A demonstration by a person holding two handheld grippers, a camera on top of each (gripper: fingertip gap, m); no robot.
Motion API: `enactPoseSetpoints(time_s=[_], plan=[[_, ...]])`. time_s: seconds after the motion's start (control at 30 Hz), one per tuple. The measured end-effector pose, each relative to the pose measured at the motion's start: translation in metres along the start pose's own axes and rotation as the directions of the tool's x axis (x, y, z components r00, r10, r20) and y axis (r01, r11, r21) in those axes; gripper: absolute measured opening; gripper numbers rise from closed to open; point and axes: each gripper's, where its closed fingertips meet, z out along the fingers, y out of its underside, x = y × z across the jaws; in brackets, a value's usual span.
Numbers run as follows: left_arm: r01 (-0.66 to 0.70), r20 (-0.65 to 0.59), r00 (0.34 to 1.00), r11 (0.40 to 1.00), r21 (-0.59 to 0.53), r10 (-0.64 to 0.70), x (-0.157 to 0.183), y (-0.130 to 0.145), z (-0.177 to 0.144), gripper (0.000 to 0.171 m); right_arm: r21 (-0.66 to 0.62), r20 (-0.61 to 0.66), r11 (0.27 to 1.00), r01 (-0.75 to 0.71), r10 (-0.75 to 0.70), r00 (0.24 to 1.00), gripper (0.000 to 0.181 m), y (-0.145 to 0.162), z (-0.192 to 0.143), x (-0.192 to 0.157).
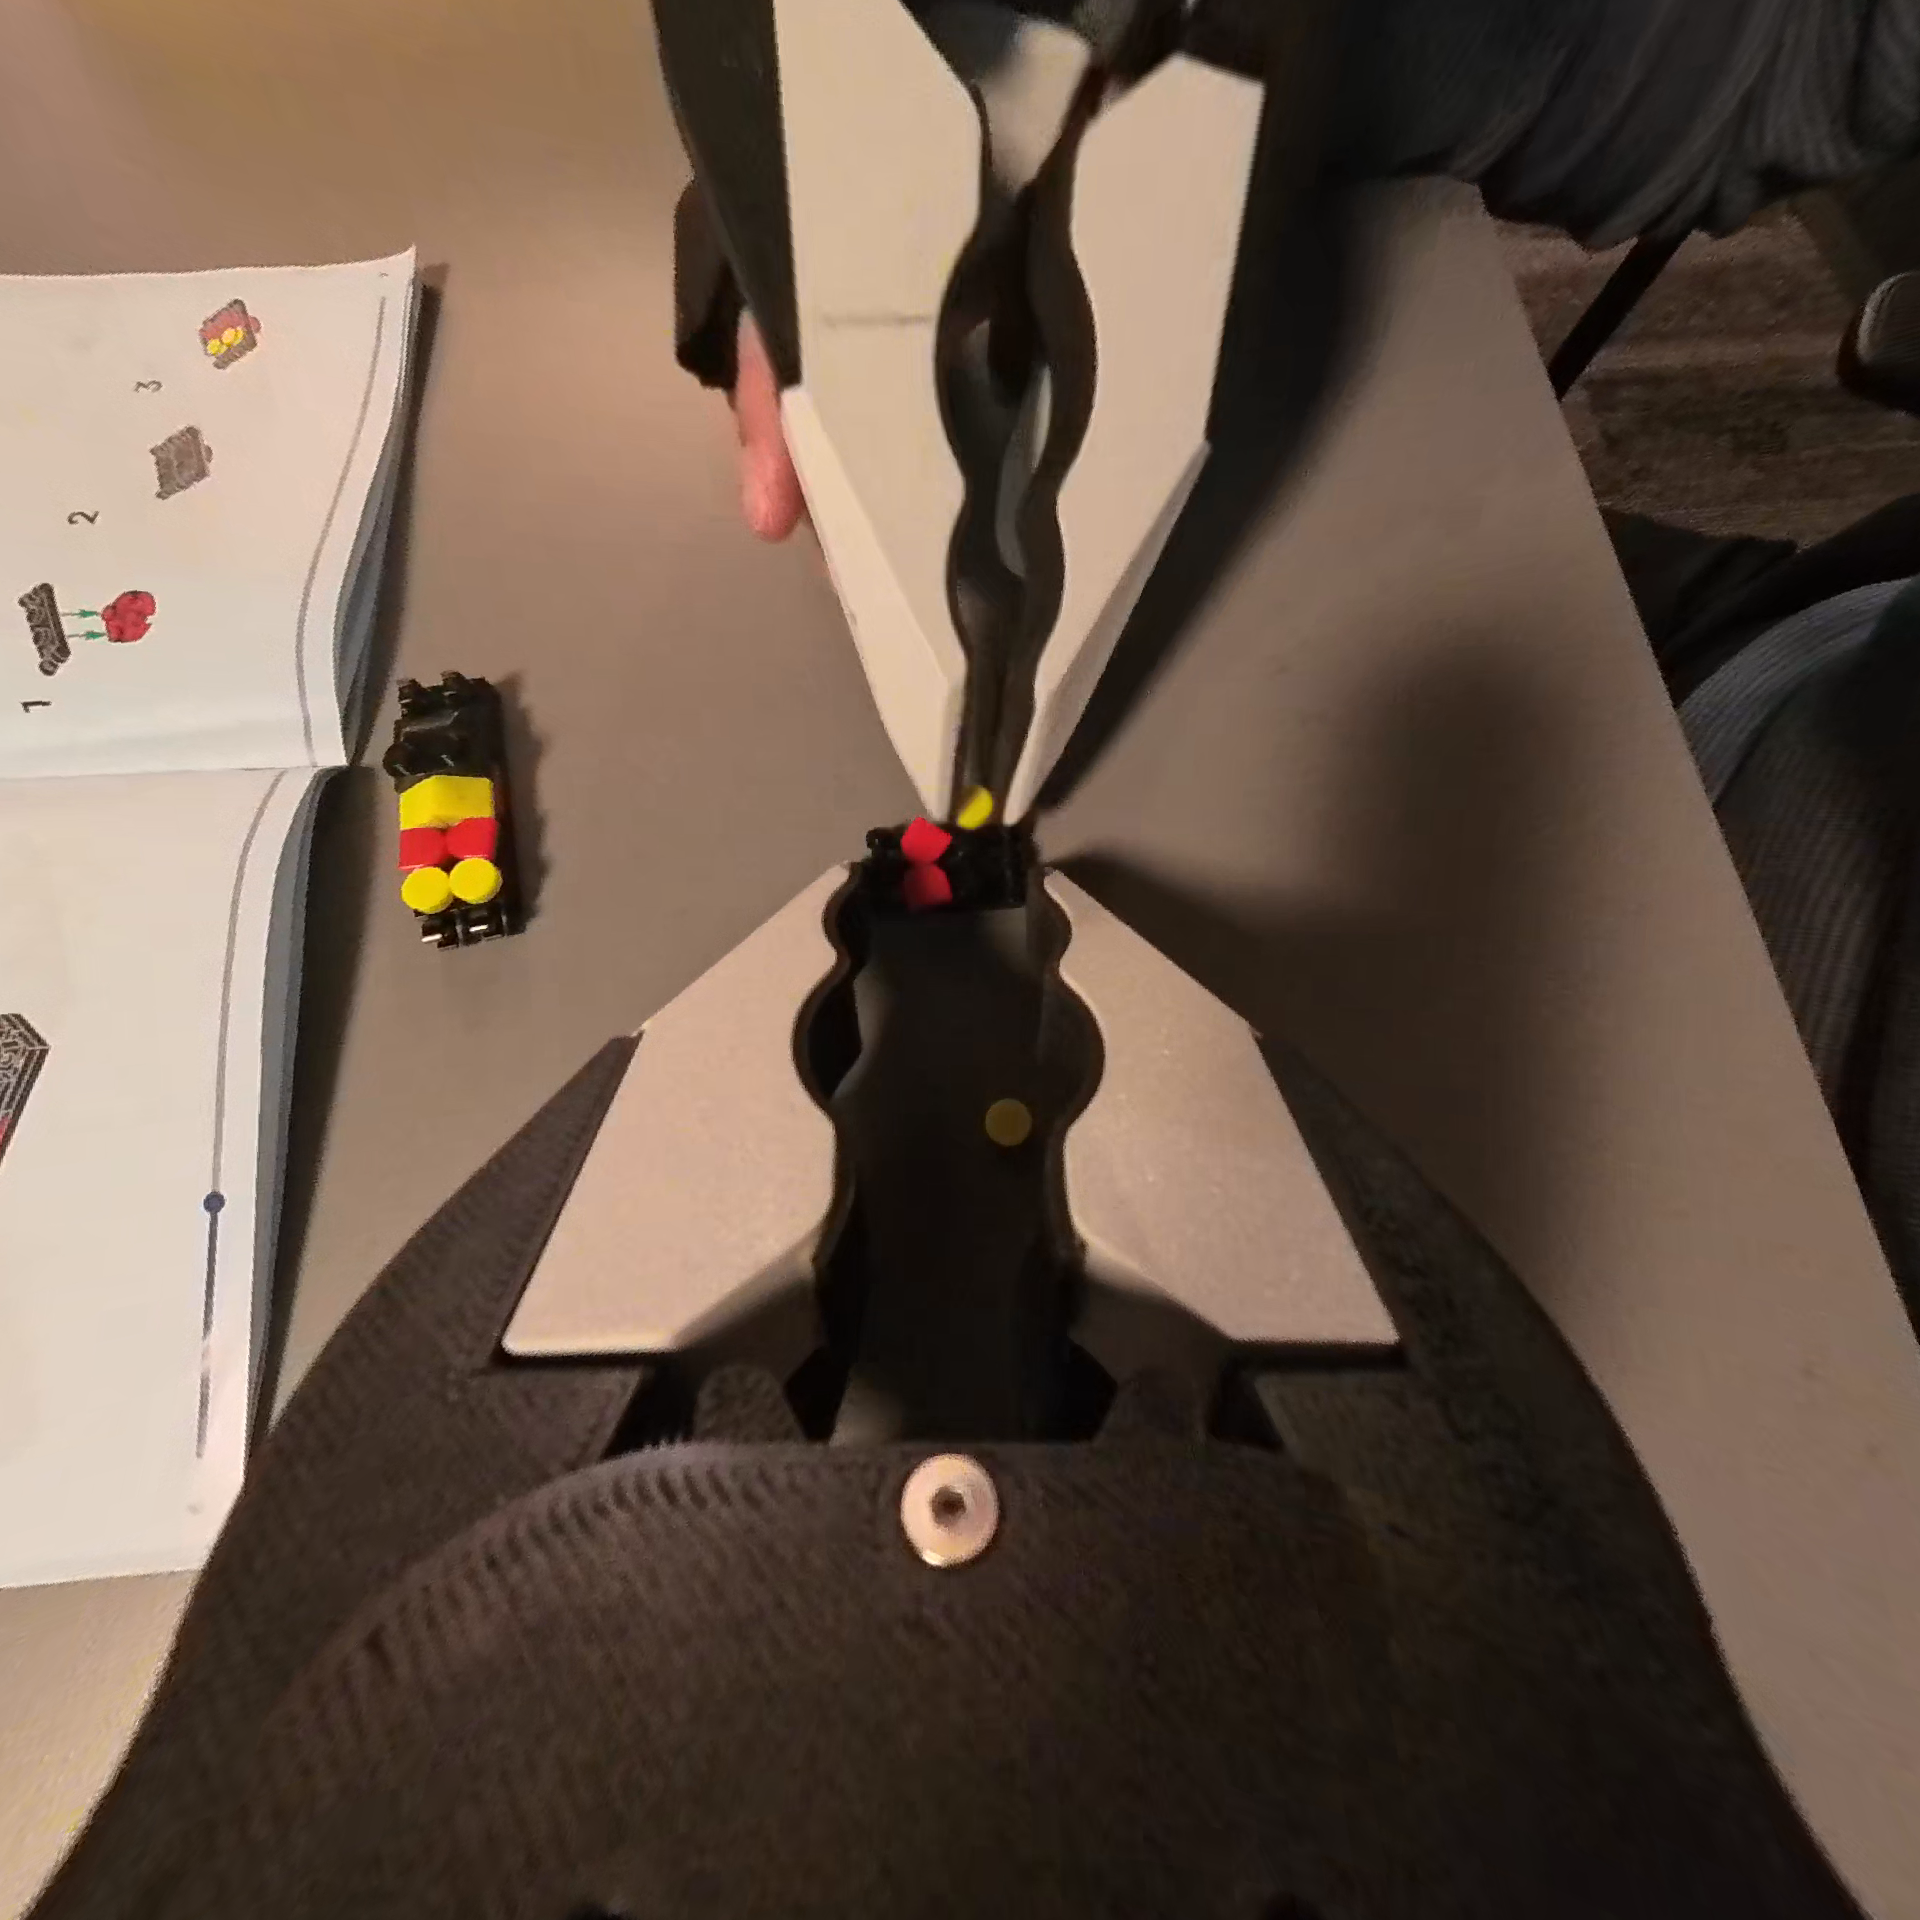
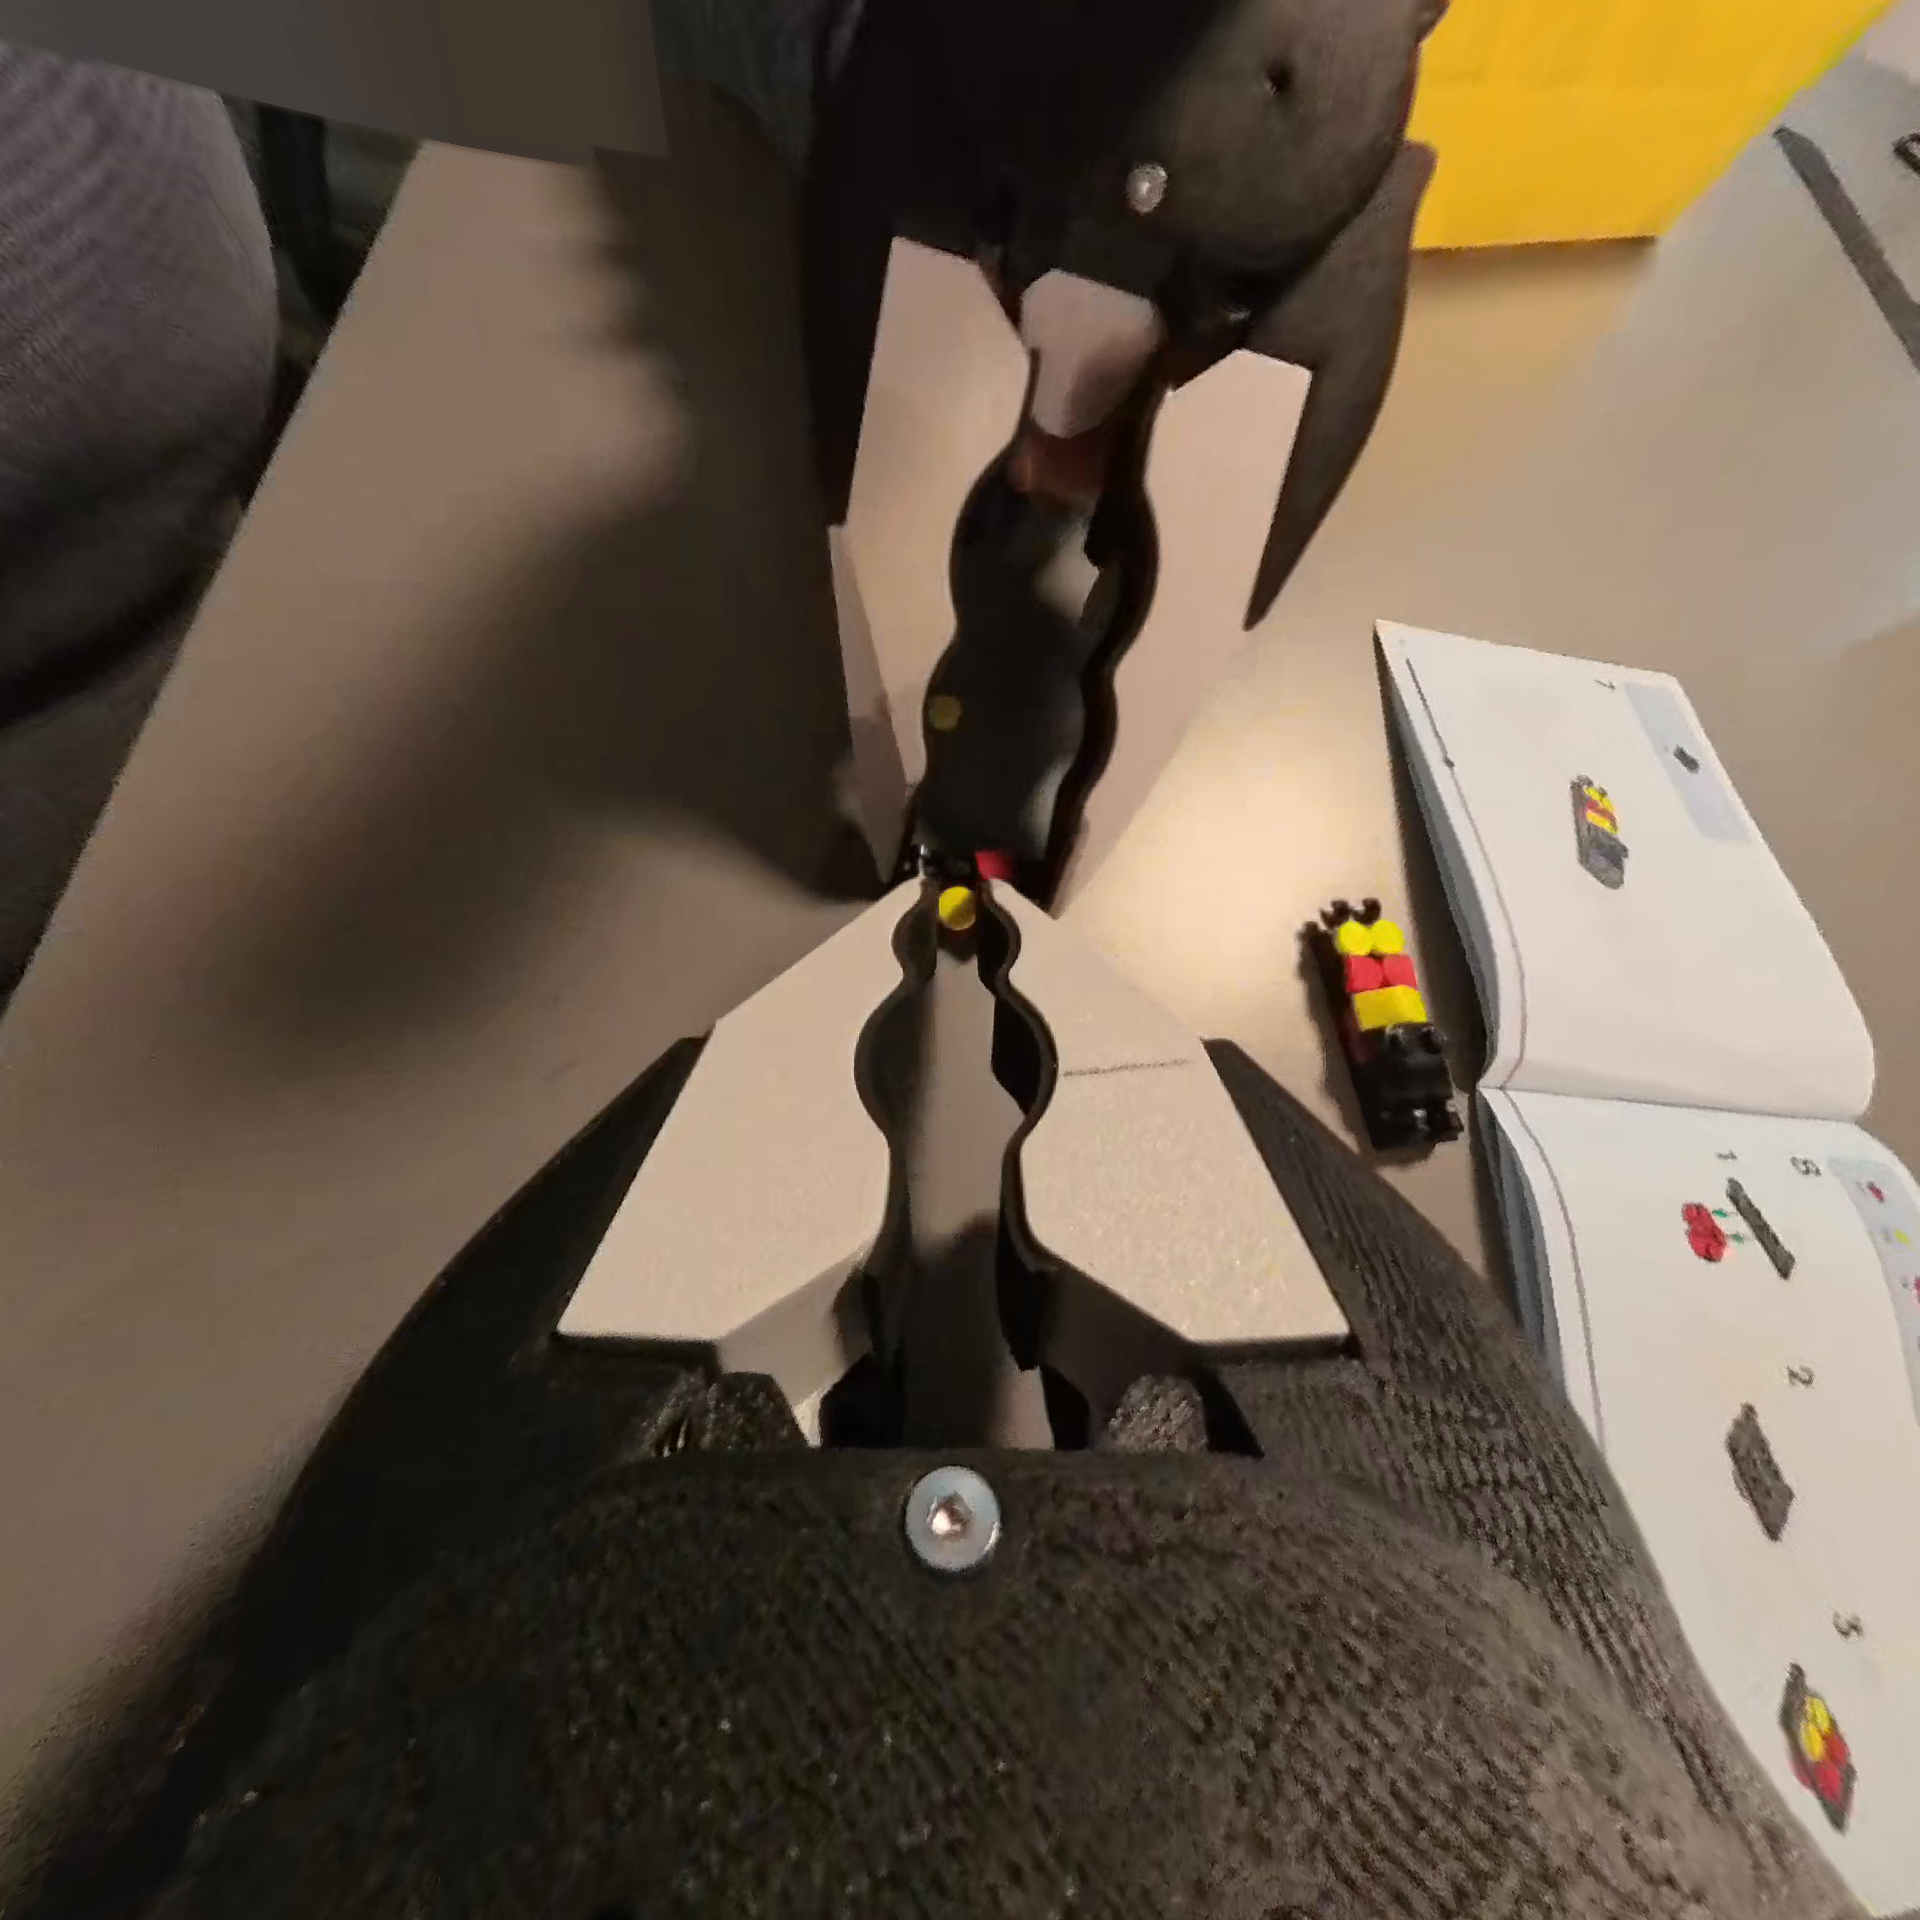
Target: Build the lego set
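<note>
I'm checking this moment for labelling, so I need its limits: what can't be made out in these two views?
- Left wrist view: the black piece in the left tongs; its underside is hidden by their tips.
- Right wrist view: the yellow round piece in the right tongs; blur hides whether it touches the black piece.
- Both views: the instruction booklet is cut off by the frame edge.
- Finished lego assembly: stud detail too small.

Warm, fairly dim indoor light falls from above, leaving the table (image 1: 623,582) a dull tan. Broad soft shadows of the tongs pool on it: toward 3 o'clock of centre in the left wrist view, toward 9 o'clock in the right. Both wide-angle views bend straight edges near the rims. The right wrist view is smeared by motion blur, worst around 12 o'clock; the open booklet (image 2: 1621,883) looks brightest, without harsh glare.
</note>
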Motion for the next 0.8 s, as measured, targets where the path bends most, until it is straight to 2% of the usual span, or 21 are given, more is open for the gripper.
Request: enactPoseSetpoints(time_s=[0.23,0.8], plan=[[0.005,-0.003,1.000,1.000,0.000,-0.005,-0.0001,0.0000,0.0001,0.030,-0.018,-0.030,0.998,0.065,-0.065,0.997,0.004,-0.0009,0.0061,-0.0010],[0.012,-0.009,1.000,1.000,0.000,-0.012,-0.0002,0.0000,0.0002,0.030,-0.028,-0.049,0.997,0.073,-0.075,0.996,0.005,0.0014,0.0057,0.0020]])
